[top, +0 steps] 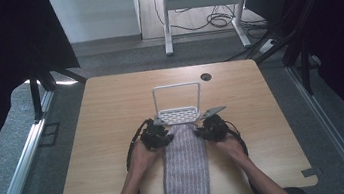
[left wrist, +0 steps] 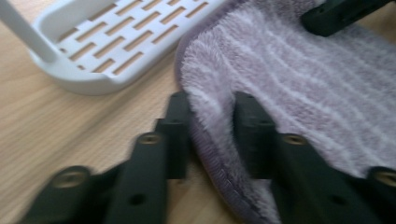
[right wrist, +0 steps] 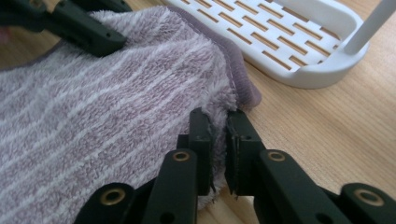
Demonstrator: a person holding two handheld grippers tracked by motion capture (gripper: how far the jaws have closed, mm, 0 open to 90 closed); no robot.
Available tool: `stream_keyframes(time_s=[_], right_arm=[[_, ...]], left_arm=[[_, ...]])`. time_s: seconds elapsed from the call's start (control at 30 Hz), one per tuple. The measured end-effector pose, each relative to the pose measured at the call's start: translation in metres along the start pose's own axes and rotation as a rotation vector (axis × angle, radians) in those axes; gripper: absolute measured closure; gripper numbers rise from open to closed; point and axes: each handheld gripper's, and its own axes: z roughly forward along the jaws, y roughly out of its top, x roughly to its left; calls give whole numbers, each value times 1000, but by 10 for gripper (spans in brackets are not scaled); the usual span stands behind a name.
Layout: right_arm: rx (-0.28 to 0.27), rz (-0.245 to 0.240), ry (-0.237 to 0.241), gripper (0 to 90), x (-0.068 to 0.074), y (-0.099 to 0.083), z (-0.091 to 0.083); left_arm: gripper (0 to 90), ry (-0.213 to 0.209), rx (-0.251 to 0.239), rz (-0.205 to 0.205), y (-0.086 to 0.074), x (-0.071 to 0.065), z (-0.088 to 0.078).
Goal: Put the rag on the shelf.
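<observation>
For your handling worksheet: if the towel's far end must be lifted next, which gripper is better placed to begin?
Probably the right gripper: its jaws are nearly shut on the striped towel's corner. The left gripper straddles the other corner beside the white rack, jaws wider apart.

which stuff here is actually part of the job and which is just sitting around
In use:
purple striped towel, flat on the table
left gripper, jaws astride its far left corner
right gripper, shut on its far right corner
white rack, just beyond the towel, probably involved

Lying about:
desk frame and cables on the floor behind
</observation>
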Motion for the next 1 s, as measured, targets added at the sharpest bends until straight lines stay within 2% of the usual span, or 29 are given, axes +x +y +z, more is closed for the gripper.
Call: stream_keyframes(time_s=[0.07, 0.1, 0.17, 0.4, 0.5, 0.63, 0.8, 1.0], right_arm=[[1, -6, 0, 836, 1, 0, -2], [-4, -10, 7, 837, 1, 1, -3], [-10, -12, 9, 839, 1, 2, -6], [-51, -39, 25, 842, 5, 10, -20], [-65, -61, 26, 840, 9, 18, -31], [-80, -67, 28, 839, 9, 24, -38], [-110, -76, 34, 839, 9, 35, -54], [-132, -100, 24, 839, 11, 48, -70]], left_arm=[[797, -9, 2, -16, 0, 1, 0], [805, -10, 7, -10, 1, 1, -1], [814, 10, 6, -3, 2, 1, -3], [816, 43, -45, 35, 5, -3, -20], [815, 53, -76, 50, 12, -7, -36], [813, 57, -101, 63, 18, -10, -48], [811, 64, -133, 83, 28, -16, -64], [809, 58, -169, 86, 37, -18, -79]])
